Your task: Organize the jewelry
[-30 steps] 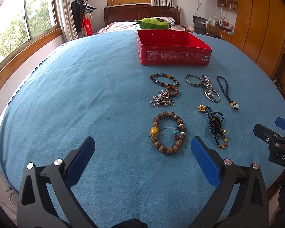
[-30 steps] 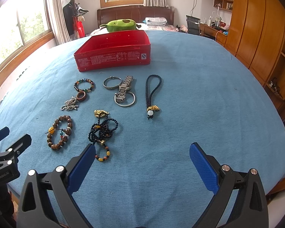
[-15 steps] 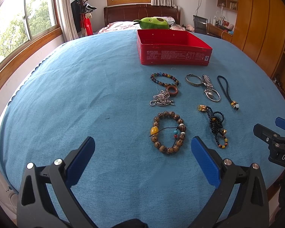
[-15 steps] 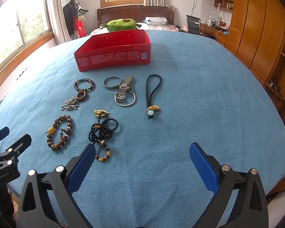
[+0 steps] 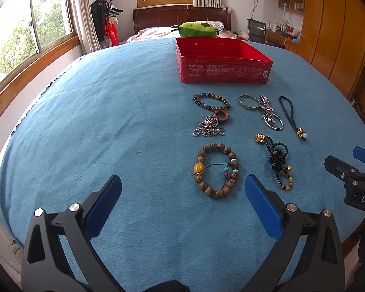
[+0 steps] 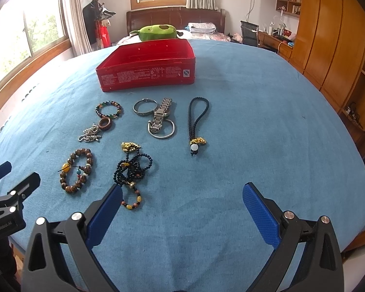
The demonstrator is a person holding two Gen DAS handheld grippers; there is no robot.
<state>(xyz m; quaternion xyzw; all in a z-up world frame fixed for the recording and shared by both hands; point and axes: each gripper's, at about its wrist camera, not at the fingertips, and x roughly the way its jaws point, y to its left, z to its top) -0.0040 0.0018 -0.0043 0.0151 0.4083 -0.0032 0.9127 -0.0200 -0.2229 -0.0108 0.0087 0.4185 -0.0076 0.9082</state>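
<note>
Left wrist view: left gripper (image 5: pixel 182 189), jaws wide, empty; right gripper (image 5: pixel 352 172) at right edge. Right wrist view alone shows right gripper (image 6: pixel 182 194) jaws wide. Blue-covered table (image 5: pixel 97 121) (bedroom behind). Wooden bead bracelet (image 5: pixel 216 171) lies centre-frame, red tin (image 5: pixel 221 69) above.

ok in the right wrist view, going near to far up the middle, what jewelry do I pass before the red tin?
black bead strand → gold charm → silver bangle → metal watch → red tin
</note>
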